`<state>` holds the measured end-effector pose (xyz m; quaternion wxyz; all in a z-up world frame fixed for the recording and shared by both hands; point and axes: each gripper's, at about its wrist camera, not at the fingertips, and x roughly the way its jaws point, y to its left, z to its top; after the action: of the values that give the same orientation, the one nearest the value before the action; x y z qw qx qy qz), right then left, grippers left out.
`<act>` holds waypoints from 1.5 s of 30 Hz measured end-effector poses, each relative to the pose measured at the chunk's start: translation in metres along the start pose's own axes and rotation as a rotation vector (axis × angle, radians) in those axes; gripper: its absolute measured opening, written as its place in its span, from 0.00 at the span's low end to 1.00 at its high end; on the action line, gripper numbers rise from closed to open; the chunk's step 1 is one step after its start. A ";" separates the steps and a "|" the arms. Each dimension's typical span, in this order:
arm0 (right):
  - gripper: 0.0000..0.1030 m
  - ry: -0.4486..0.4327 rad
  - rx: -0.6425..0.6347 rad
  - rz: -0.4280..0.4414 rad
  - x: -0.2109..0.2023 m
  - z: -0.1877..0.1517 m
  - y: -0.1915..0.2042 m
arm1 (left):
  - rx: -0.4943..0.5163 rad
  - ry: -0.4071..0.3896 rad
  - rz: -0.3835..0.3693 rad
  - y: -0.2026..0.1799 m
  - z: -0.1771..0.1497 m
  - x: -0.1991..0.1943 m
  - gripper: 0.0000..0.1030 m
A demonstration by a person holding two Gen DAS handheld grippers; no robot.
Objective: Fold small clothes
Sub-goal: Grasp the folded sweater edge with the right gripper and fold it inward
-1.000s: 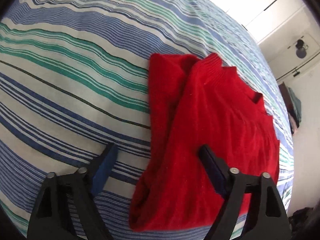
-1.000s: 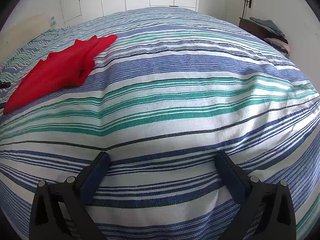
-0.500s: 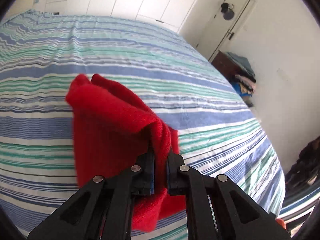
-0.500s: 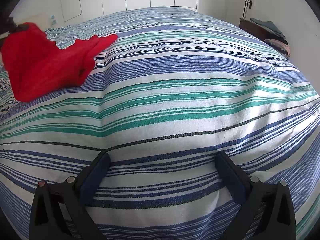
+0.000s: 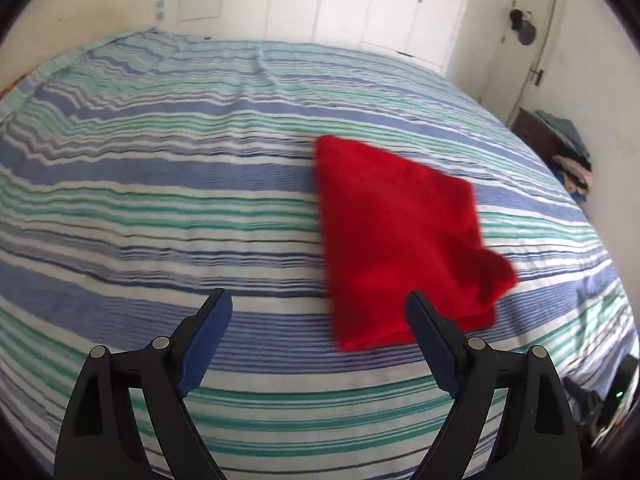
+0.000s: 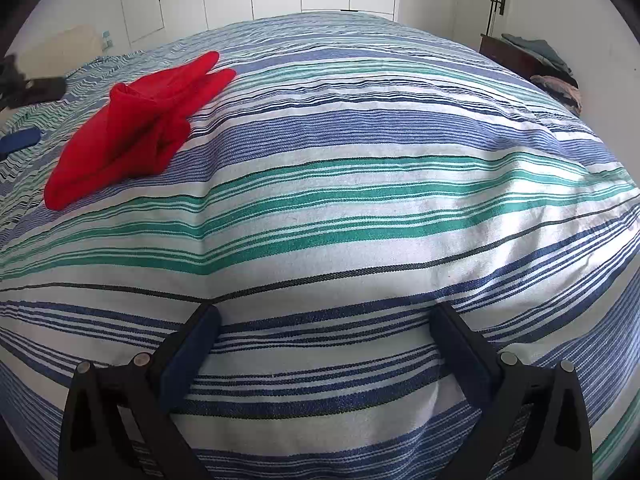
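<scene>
Sweater (image 5: pixel 400 236) lies just beyond gaping, empty left tongs (image 5: pixel 320 316); right tongs (image 6: pixel 326 332) wide, empty.

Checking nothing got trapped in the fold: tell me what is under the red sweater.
The red sweater lies folded on the striped bedspread, which shows all around it. Whatever lies beneath or inside its layers is covered. Both hand-held grippers are open, apart from it.

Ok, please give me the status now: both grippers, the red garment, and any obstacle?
Left gripper open, empty. Right gripper open, empty, low over striped bedcover. Red garment lying folded on bedcover, untouched by either. No obstacle seen near it.
</scene>
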<state>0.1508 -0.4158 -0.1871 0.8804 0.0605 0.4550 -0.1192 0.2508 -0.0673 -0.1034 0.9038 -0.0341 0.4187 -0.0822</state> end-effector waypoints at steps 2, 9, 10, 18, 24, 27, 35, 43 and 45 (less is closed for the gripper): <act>1.00 0.032 0.019 0.030 -0.004 0.006 -0.005 | -0.035 0.025 0.115 0.045 -0.019 0.001 0.84; 0.87 -0.033 0.145 0.404 -0.050 0.069 0.039 | -0.182 0.029 0.087 0.094 -0.103 0.005 0.85; 0.85 -0.018 0.139 0.450 -0.045 0.082 0.055 | -0.185 0.016 0.077 0.094 -0.105 0.003 0.87; 0.07 0.150 0.234 0.402 0.038 0.146 0.104 | -0.211 0.021 0.012 0.100 -0.103 0.002 0.93; 0.07 0.212 0.420 0.544 0.043 0.122 0.065 | -0.183 0.023 0.027 0.095 -0.103 0.009 0.96; 0.07 0.301 0.418 0.506 0.079 0.101 0.055 | -0.181 0.021 0.029 0.095 -0.103 0.009 0.96; 0.26 0.115 0.176 0.438 0.022 0.153 0.059 | -0.166 0.006 0.034 0.091 -0.106 0.011 0.99; 0.27 0.078 0.090 0.637 0.059 0.233 0.108 | -0.164 0.008 0.037 0.091 -0.106 0.012 0.99; 0.27 0.198 0.091 0.554 0.104 0.221 0.110 | -0.165 0.008 0.036 0.091 -0.106 0.012 0.99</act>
<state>0.4118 -0.3732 -0.1436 0.8271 0.2330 0.4991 0.1121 0.1887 0.0210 -0.1924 0.8976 -0.1004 0.4280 -0.0315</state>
